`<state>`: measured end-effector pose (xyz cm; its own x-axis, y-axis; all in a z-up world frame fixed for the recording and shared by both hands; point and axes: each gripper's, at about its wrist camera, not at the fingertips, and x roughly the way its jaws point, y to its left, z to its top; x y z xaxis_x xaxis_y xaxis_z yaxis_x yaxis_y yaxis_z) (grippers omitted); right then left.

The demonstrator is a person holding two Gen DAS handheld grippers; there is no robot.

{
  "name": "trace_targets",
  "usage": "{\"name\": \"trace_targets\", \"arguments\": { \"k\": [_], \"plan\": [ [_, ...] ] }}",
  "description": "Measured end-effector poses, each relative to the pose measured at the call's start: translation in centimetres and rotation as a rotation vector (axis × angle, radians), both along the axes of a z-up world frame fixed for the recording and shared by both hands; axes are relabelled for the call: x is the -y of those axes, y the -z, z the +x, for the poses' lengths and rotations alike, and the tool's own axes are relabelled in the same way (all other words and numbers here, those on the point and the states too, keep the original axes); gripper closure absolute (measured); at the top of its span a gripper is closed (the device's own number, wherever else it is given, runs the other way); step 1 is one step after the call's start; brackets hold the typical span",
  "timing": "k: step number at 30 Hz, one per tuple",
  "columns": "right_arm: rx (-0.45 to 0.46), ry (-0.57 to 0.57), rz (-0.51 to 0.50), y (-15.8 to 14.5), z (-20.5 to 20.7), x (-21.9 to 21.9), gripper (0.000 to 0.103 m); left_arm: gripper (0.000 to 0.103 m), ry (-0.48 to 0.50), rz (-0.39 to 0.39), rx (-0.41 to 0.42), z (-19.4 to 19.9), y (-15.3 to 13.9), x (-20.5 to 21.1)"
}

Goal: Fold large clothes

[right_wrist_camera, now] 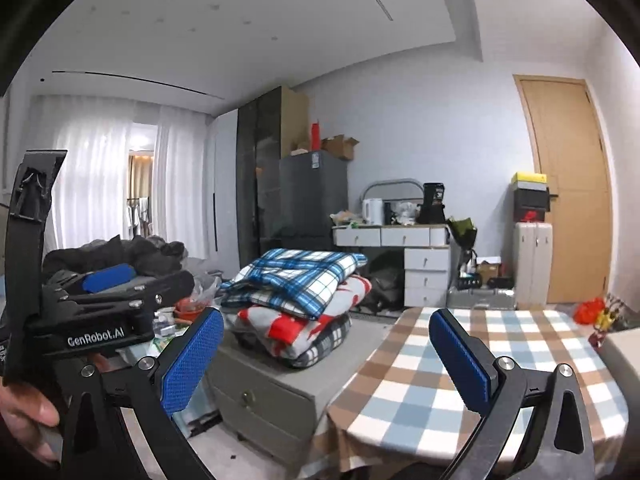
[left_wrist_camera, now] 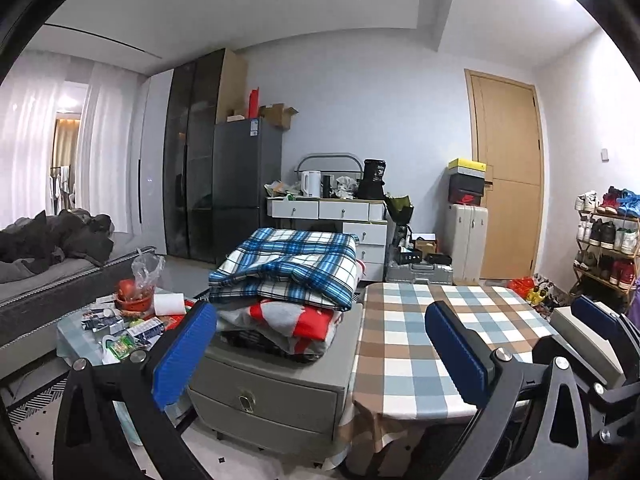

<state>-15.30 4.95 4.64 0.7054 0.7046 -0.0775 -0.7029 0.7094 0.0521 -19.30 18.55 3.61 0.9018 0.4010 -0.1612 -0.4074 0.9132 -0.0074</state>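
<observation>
A pile of folded clothes sits on a grey drawer cabinet. On top is a blue-and-white plaid garment, also in the right wrist view. Under it lies a red, white and grey garment, seen in the right wrist view too. My left gripper is open and empty, held in the air short of the pile. My right gripper is open and empty, above the edge of the checked table. The left gripper body shows at the left of the right wrist view.
The checked tablecloth table stands right of the cabinet. A cluttered glass side table with a red bowl stands left. A sofa with dark clothes is far left. Fridge, white drawers, suitcase, shoe rack and door line the back.
</observation>
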Motion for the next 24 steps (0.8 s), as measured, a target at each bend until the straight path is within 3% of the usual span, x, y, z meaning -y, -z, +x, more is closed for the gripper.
{"name": "trace_targets", "arguments": {
  "k": [6, 13, 24],
  "plan": [
    [0.009, -0.012, 0.022, 0.2, -0.5, -0.1, 0.000, 0.001, 0.039, -0.005, -0.005, 0.0, 0.4, 0.1],
    [0.001, -0.019, 0.024, 0.3, -0.6, -0.3, 0.000, 0.001, 0.027, 0.027, -0.020, -0.4, 1.1, 1.2],
    [0.021, -0.018, 0.029, 0.3, -1.1, -0.3, 0.000, 0.001, 0.021, 0.004, -0.024, -0.6, 0.8, 1.6]
  ]
}}
